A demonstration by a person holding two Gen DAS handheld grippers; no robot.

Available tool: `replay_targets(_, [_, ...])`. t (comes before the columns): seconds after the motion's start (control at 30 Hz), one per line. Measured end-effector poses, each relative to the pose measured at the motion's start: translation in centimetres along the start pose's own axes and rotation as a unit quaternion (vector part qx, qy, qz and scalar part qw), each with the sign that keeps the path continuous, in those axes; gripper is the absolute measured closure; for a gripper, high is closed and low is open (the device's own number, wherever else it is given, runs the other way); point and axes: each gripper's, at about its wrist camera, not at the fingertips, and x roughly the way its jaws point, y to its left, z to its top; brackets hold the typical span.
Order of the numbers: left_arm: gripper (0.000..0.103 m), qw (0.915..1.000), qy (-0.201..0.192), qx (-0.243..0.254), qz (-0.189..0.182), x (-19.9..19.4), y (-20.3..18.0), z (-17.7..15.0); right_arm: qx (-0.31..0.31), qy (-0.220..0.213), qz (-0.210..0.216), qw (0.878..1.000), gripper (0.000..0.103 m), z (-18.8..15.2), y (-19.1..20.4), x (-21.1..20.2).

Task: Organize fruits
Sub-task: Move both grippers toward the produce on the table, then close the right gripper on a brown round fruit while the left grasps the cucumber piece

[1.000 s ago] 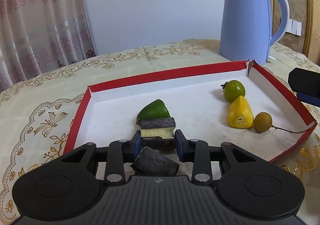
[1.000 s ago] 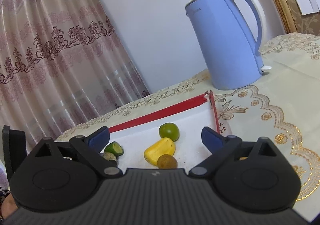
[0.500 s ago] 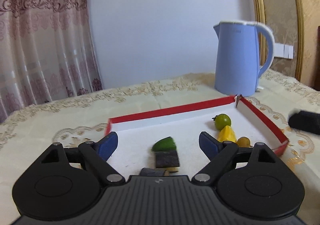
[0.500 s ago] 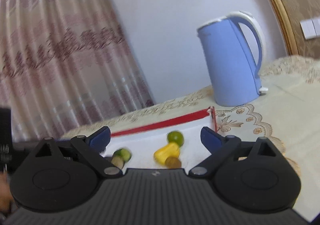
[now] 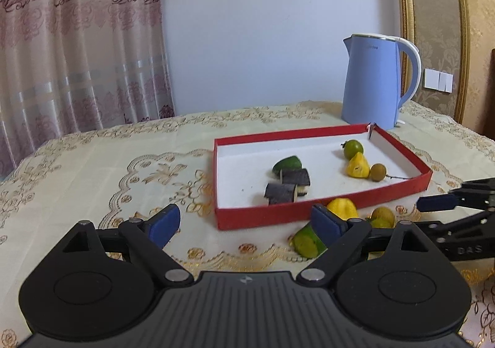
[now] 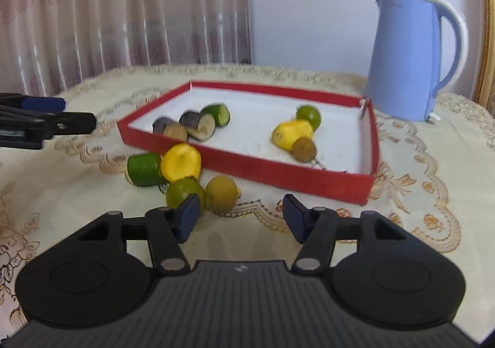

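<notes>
Fingers first: the right gripper (image 6: 238, 218) has its jaws partway apart with nothing between them. They've just been narrowing, and its blue pads sit low in the right wrist view, just short of the loose fruit. The left gripper (image 5: 244, 224) is spread wide and empty, its jaws having just been opening.

Right ahead of the right pads sit a brown round fruit (image 6: 222, 194) and a green round fruit (image 6: 184, 195), touching each other, with a yellow piece (image 6: 181, 166) and a green cut piece (image 6: 144, 169) just behind. All four are on the tablecloth (image 6: 417, 193), outside the red tray (image 6: 278, 173).

In the tray, two dark pieces (image 5: 287, 187) and a green one lie mid-frame in the left view, with a green, yellow and brown set at its right.

My guess is the brown one's next. I'd straddle it alone, staying off the green neighbour, and squeeze gently since it'll roll.
</notes>
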Motion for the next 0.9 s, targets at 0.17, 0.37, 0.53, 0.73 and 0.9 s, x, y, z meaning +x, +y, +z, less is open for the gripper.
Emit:
replay_targets(0.17, [0.011,1.0000,0.007,0.001,-0.006,-0.2,0.0,-0.5,-0.003,0.013,-0.023,1.000,0.067,0.8,-0.3,1.1])
replay_targets(0.37, [0.011,0.9998,0.014,-0.003,-0.014,0.2,-0.1,-0.8,-0.004,0.028,-0.014,1.000,0.067,1.0,0.0,2.2])
replay_targets(0.53, [0.011,0.9997,0.020,0.004,-0.017,0.5,-0.5,-1.0,-0.010,0.029,-0.014,0.999,0.067,1.7,0.7,3.4])
replay_targets(0.73, [0.011,0.9995,0.027,0.003,-0.014,0.8,-0.4,-1.1,-0.005,0.026,-0.002,1.000,0.073,1.9,0.6,4.0])
replay_targets(0.9, [0.011,0.9991,0.037,0.011,-0.018,1.2,-1.0,-1.5,-0.004,0.021,0.005,1.000,0.078,1.7,0.6,3.9])
